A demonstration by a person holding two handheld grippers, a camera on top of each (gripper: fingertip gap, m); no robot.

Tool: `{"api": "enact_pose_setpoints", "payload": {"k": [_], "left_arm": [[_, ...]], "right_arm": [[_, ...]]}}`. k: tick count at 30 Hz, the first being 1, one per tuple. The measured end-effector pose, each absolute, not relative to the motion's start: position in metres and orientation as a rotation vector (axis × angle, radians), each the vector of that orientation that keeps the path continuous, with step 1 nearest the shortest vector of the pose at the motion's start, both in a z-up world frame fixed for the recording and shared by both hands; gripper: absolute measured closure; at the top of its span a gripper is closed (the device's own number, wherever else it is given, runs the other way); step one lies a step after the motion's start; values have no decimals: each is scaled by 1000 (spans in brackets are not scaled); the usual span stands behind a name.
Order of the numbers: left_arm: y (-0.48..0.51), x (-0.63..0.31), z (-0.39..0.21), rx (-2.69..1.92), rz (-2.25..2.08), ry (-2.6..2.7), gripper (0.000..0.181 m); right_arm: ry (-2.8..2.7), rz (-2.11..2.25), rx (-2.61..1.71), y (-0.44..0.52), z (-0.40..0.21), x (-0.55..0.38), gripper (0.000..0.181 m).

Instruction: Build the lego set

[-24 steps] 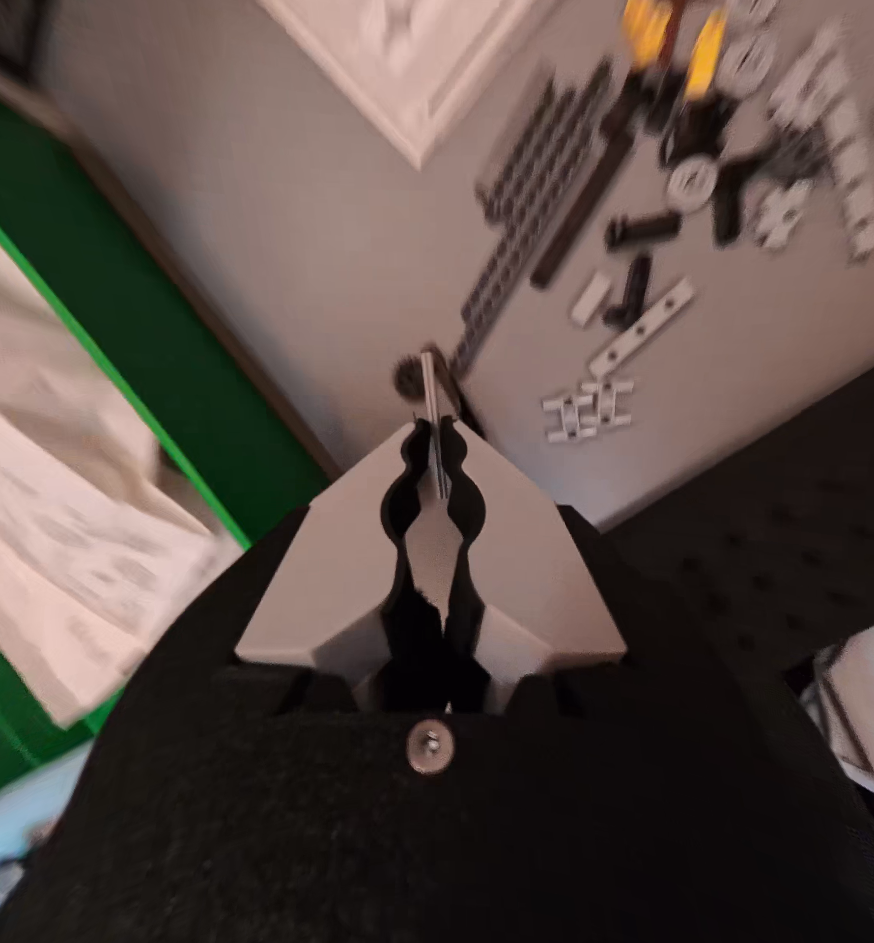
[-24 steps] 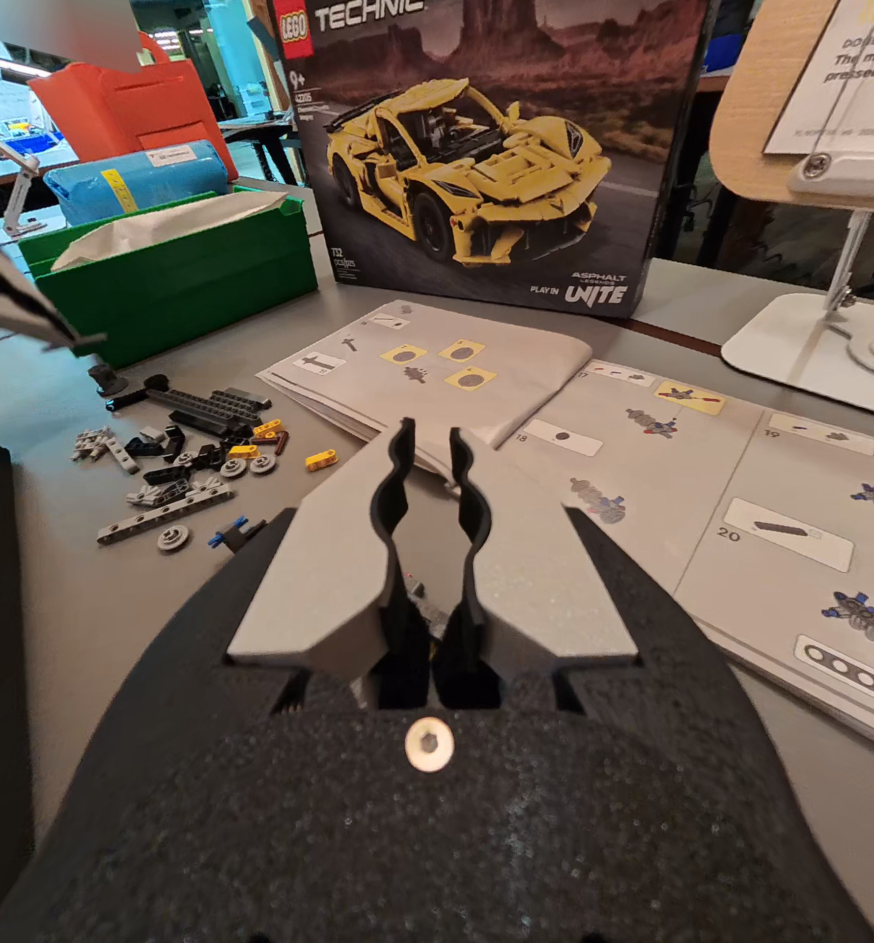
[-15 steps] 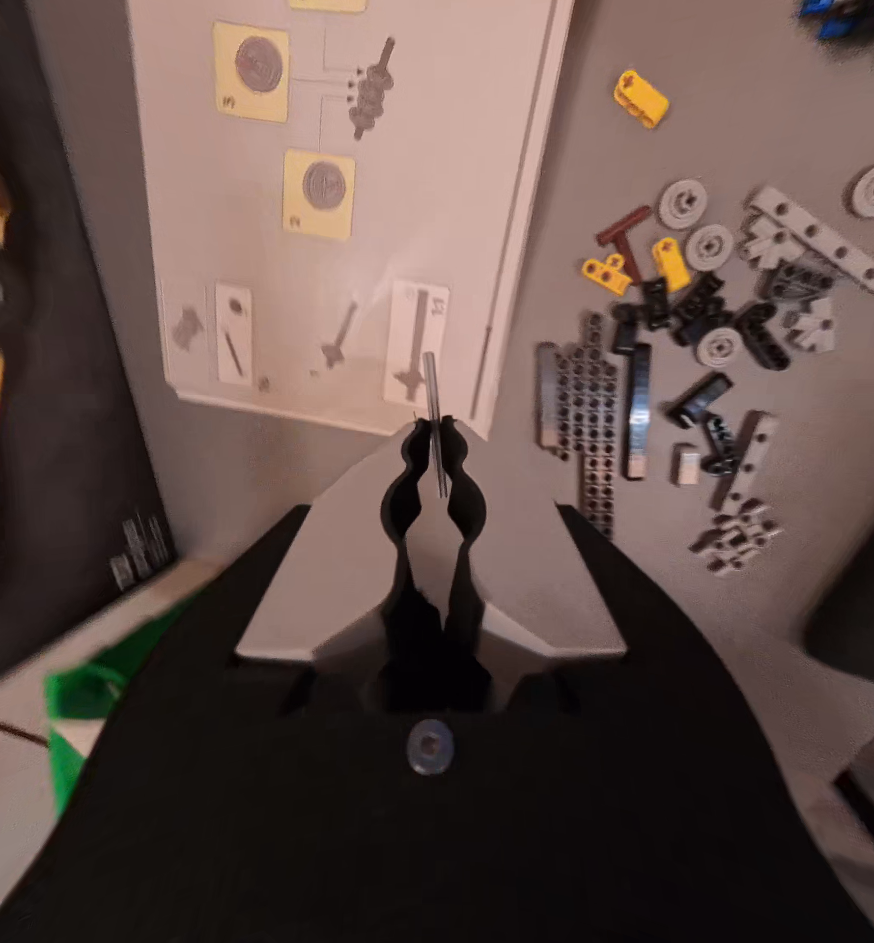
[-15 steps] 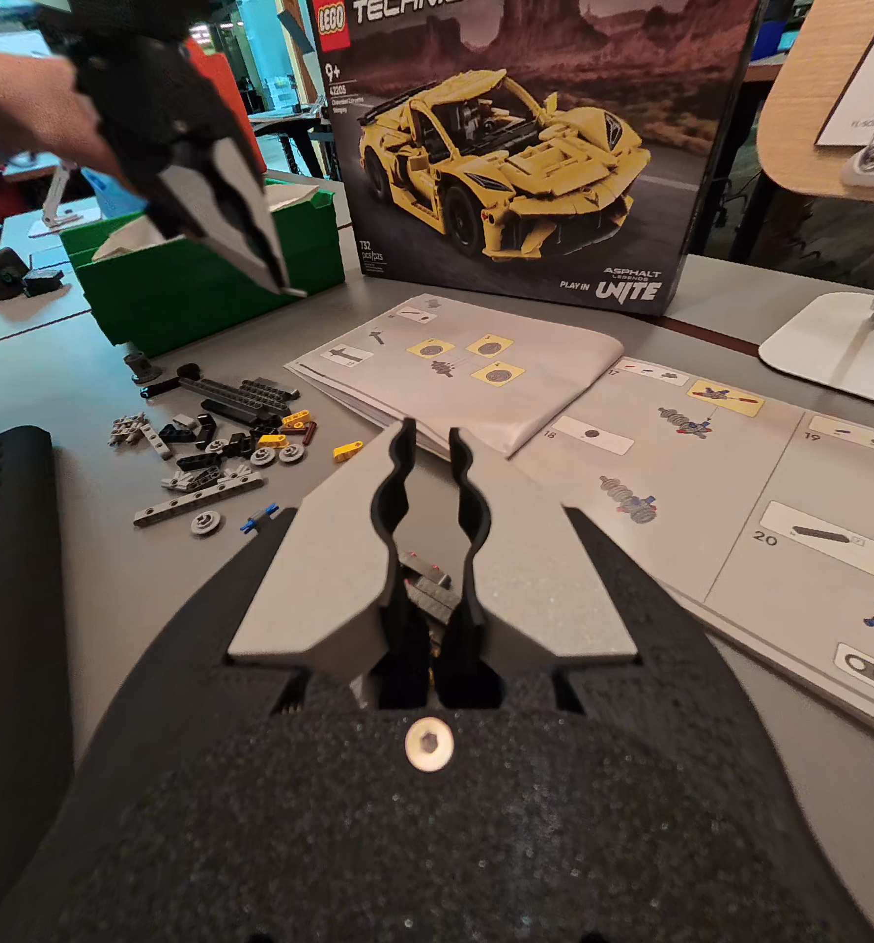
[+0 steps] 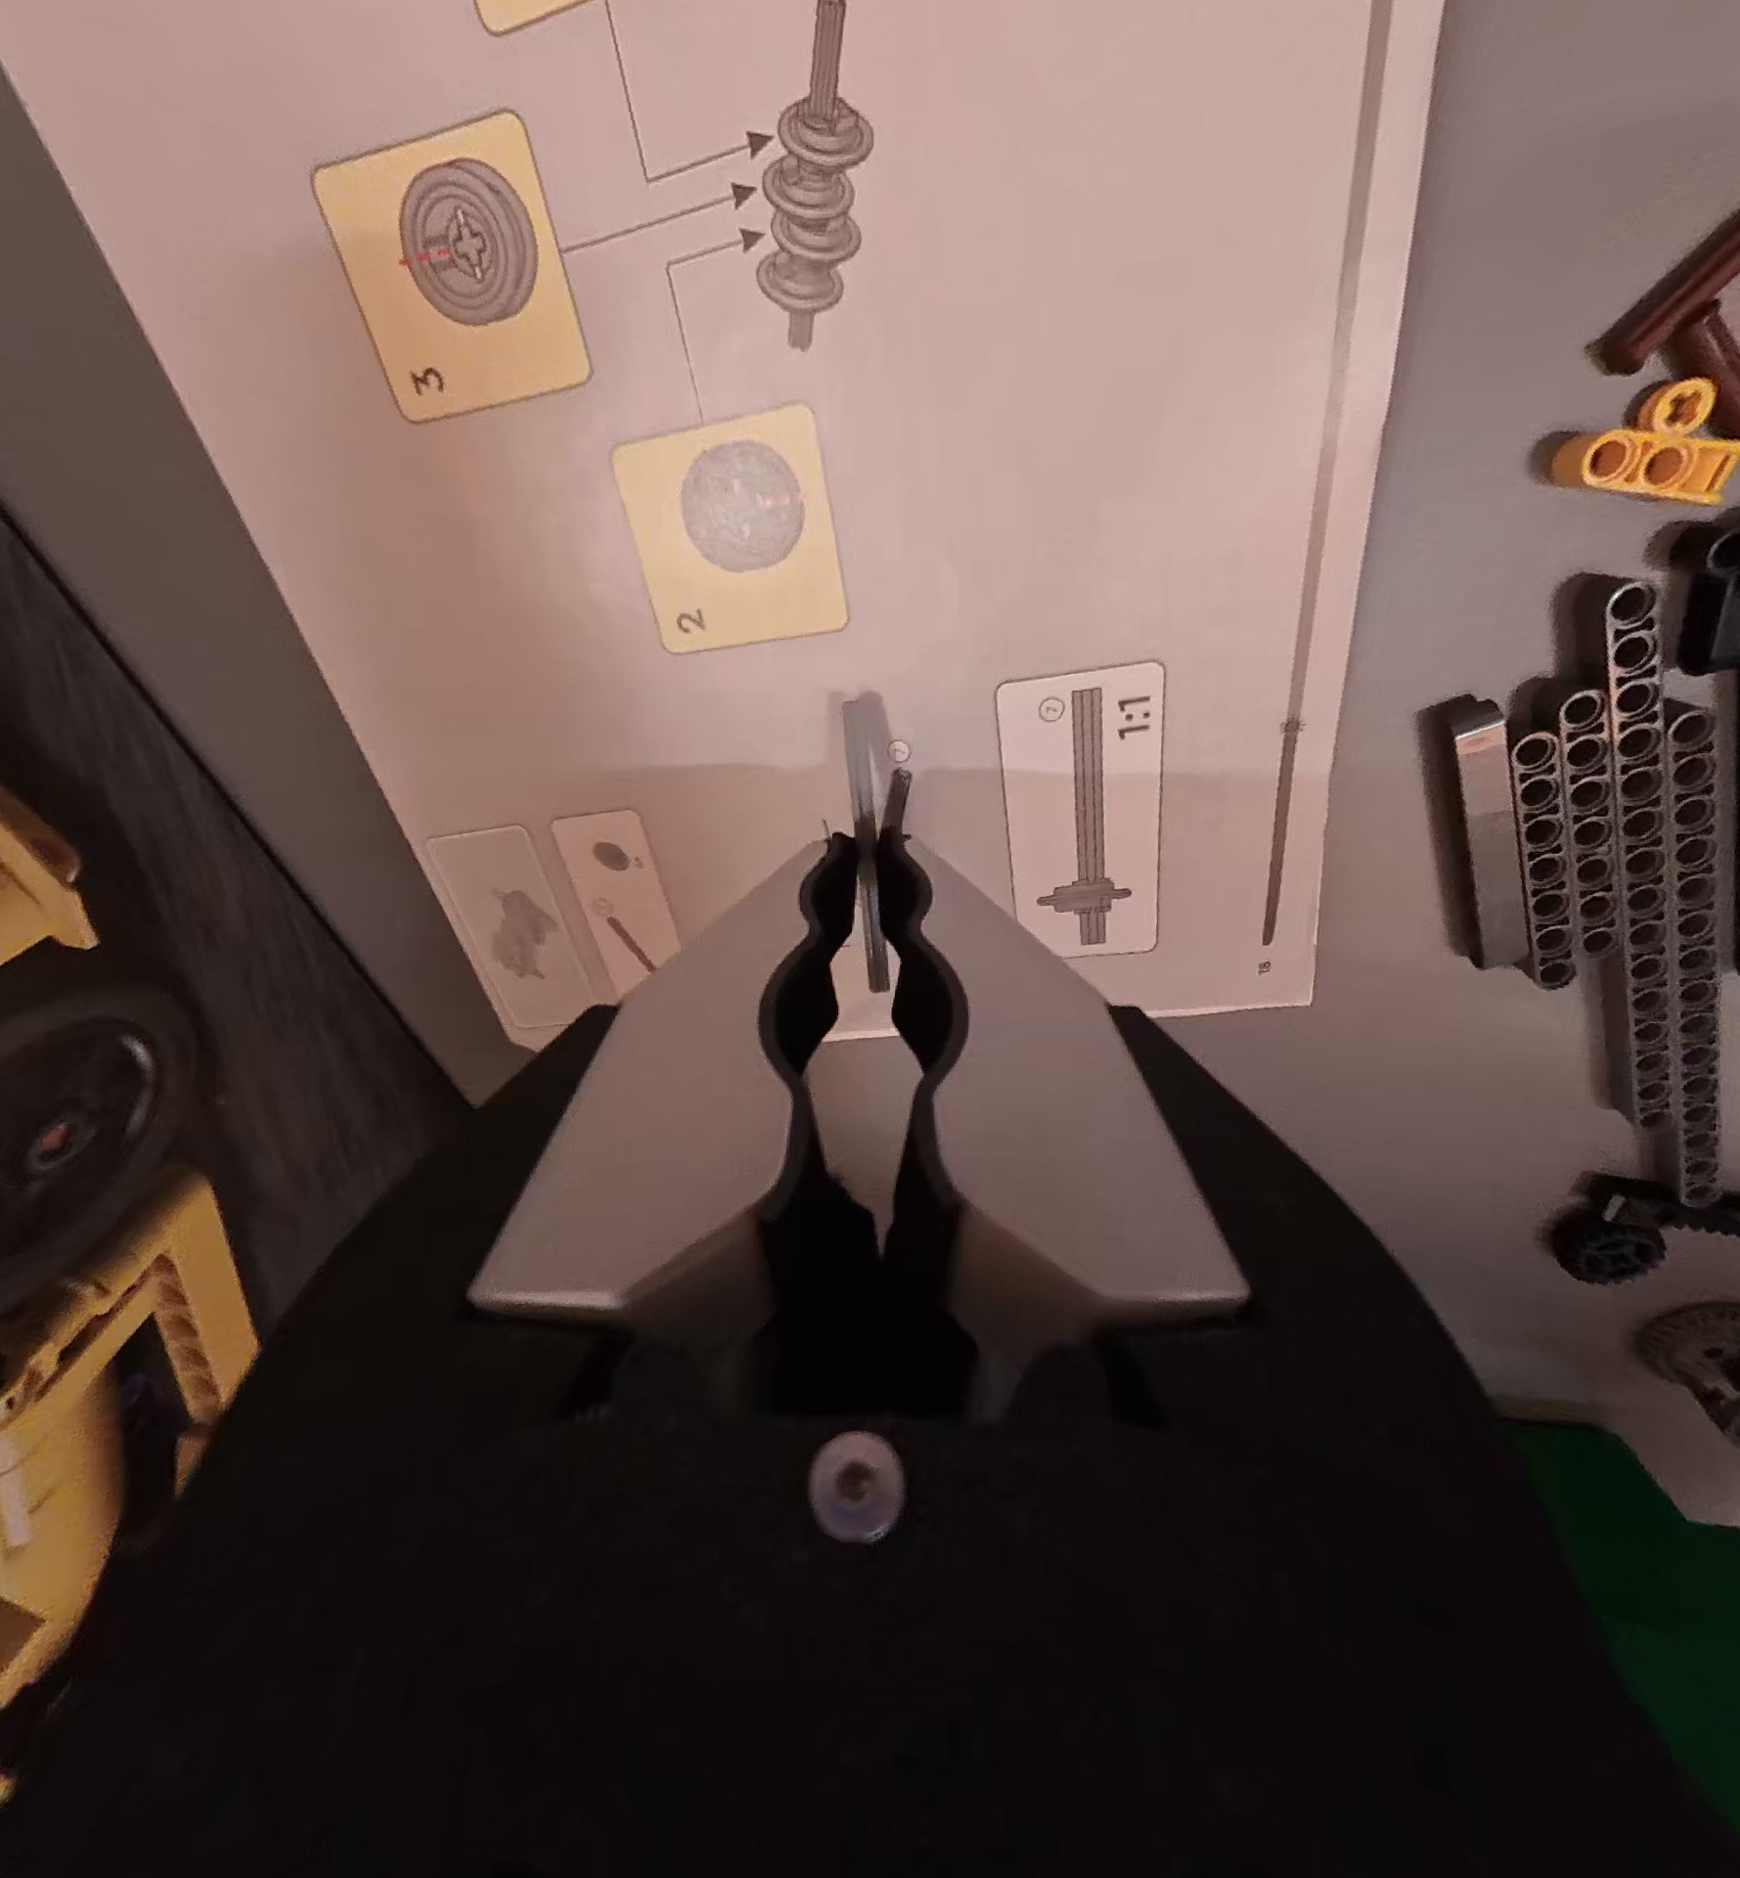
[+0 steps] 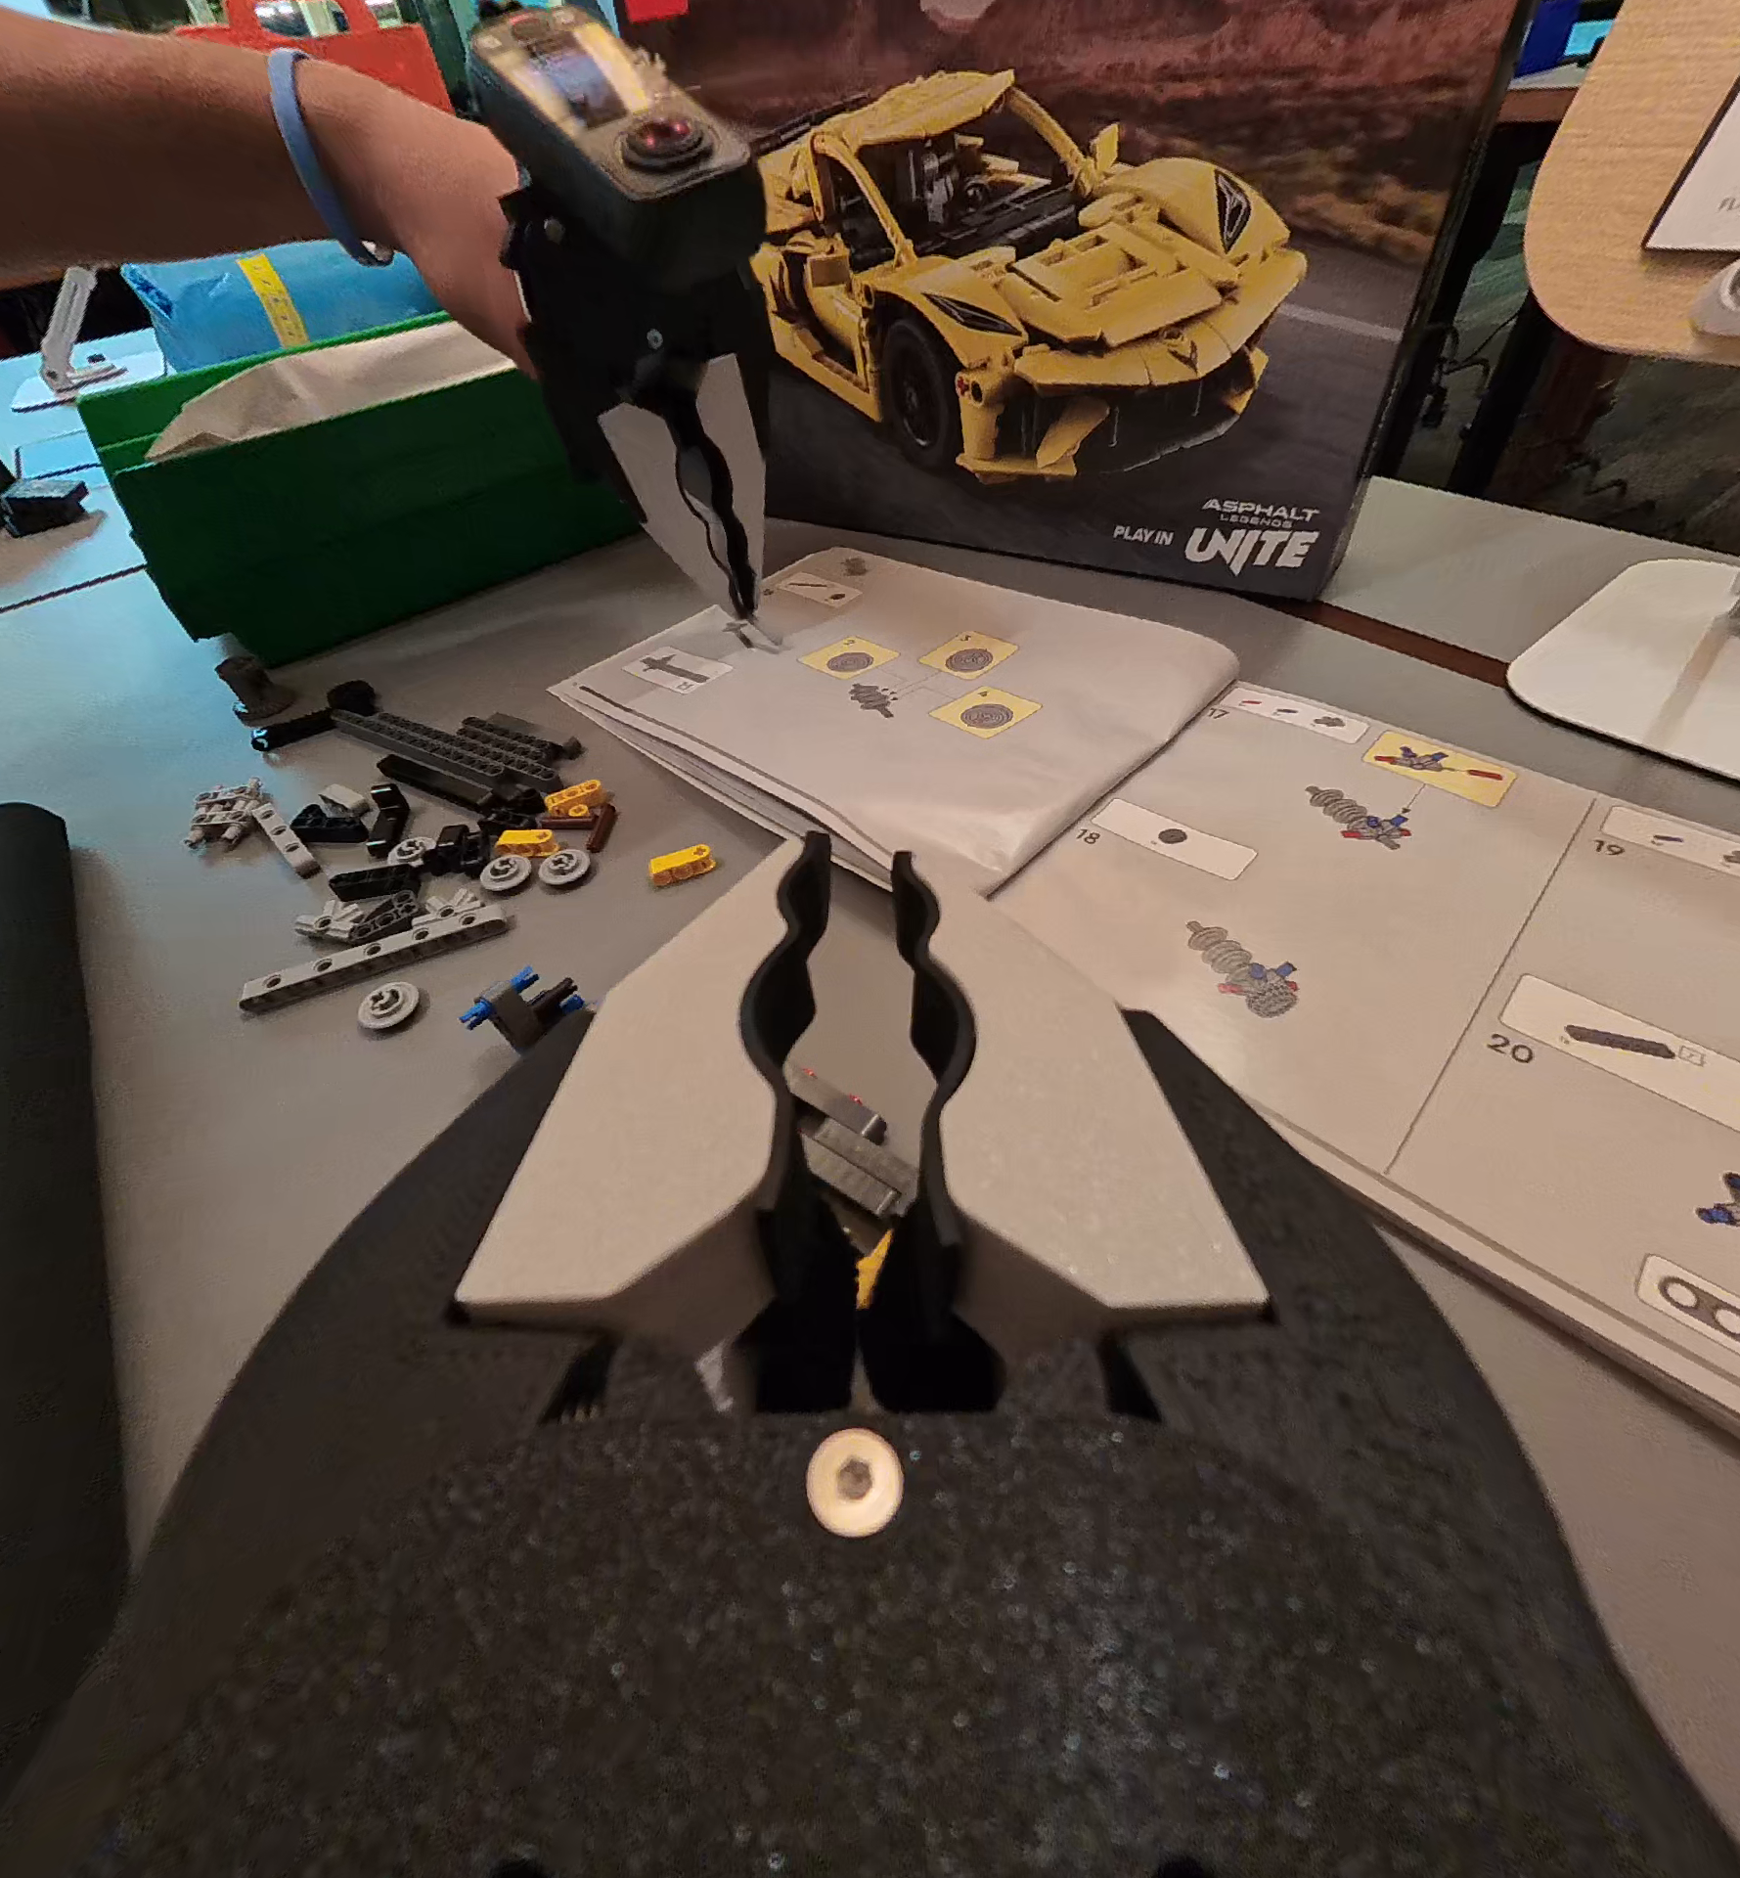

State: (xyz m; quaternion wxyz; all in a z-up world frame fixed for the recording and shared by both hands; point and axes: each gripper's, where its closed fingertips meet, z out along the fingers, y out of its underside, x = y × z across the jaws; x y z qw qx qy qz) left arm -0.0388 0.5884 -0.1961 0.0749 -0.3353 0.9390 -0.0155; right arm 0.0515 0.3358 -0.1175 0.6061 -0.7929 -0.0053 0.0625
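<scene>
My left gripper (image 5: 865,849) is shut on a thin grey axle (image 5: 863,772) and points straight down at the folded instruction booklet (image 5: 998,457). The axle's end is close to the page, beside a printed axle drawing. In the right wrist view the left gripper (image 6: 744,610) stands with its tip on the booklet (image 6: 947,772), held by a hand. My right gripper (image 6: 857,859) is open, low over the table in front of the booklet. A small grey assembly (image 6: 850,1138) shows through the gap between its fingers; I cannot tell whether it touches them.
Loose grey, black and yellow parts (image 6: 418,833) lie left of the booklet and also show in the left wrist view (image 5: 1638,864). The set's box (image 6: 1048,285) stands behind, a green bin (image 6: 337,528) at back left, a black mat (image 6: 2,1118) at left, a white stand base (image 6: 1658,671) at right.
My left gripper swung from above the parts pile to above the booklet and came down close to the page, still holding the axle. My right gripper barely moved.
</scene>
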Motion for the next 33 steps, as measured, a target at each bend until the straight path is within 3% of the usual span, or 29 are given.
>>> {"api": "enact_pose_setpoints", "payload": {"k": [10,14,33], "left_arm": [[581,-45,-198,-1030,-89,2817,179],[555,-64,-193,-1137,-320,2915,179],[559,-72,-213,-1263,-290,2980,179]], "right_arm": [[-46,121,-1870,339,-124,48,170],[-39,126,-1871,338,-125,49,170],[-62,125,-1889,338,-128,45,170]]}}
